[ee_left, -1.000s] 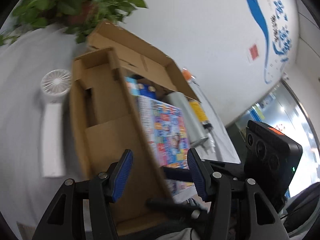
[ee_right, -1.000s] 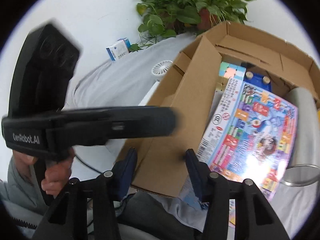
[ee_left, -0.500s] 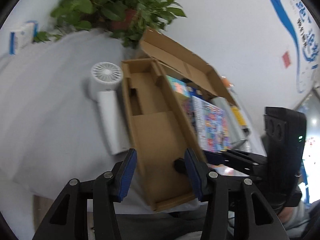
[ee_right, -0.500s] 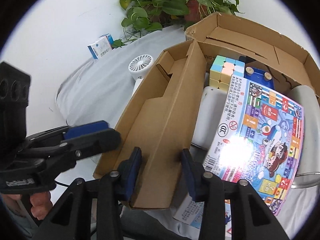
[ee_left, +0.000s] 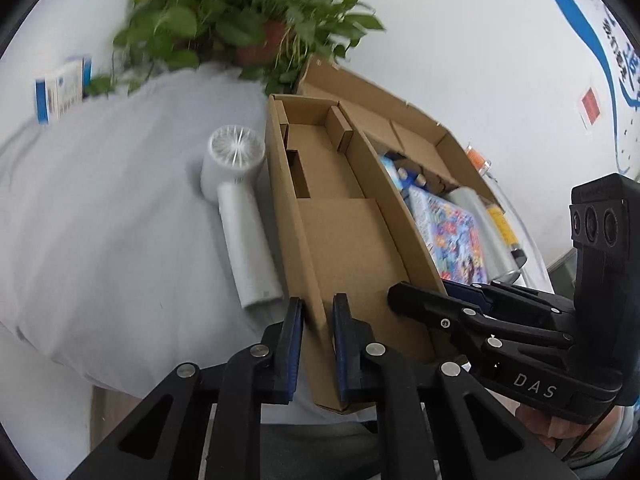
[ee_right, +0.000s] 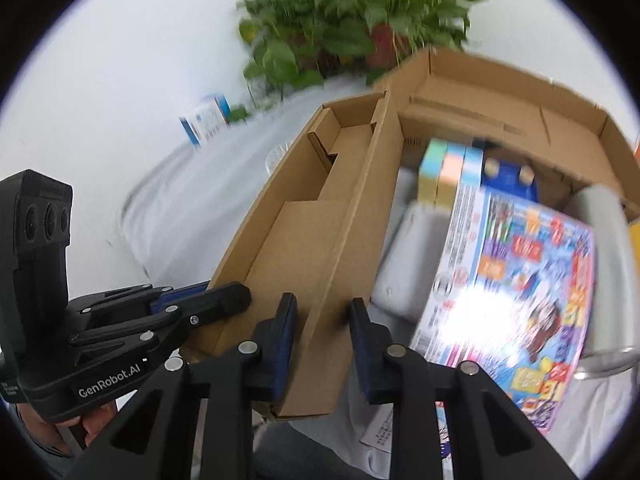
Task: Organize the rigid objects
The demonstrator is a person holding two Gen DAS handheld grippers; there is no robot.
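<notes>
my left gripper (ee_left: 316, 348) pinches the cardboard tray's (ee_left: 340, 240) near left wall; my right gripper (ee_right: 322, 344) pinches its right wall. it lies on the tabletop (ee_left: 100, 220) beside the box (ee_right: 500, 92), probably light, stiff, easily creased.

Office-like room, white wall with blue lettering (ee_left: 624, 80), potted plant (ee_left: 256, 12), cloth-covered table (ee_left: 100, 220)

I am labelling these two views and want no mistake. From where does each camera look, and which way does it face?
Left wrist: on the left gripper, facing down along the cardboard lid's left wall; the right gripper shows.
Right wrist: on the right gripper, facing down along the lid's right wall; the left gripper and a hand show.
Shared: lid, potted plant, colourful game box.
</notes>
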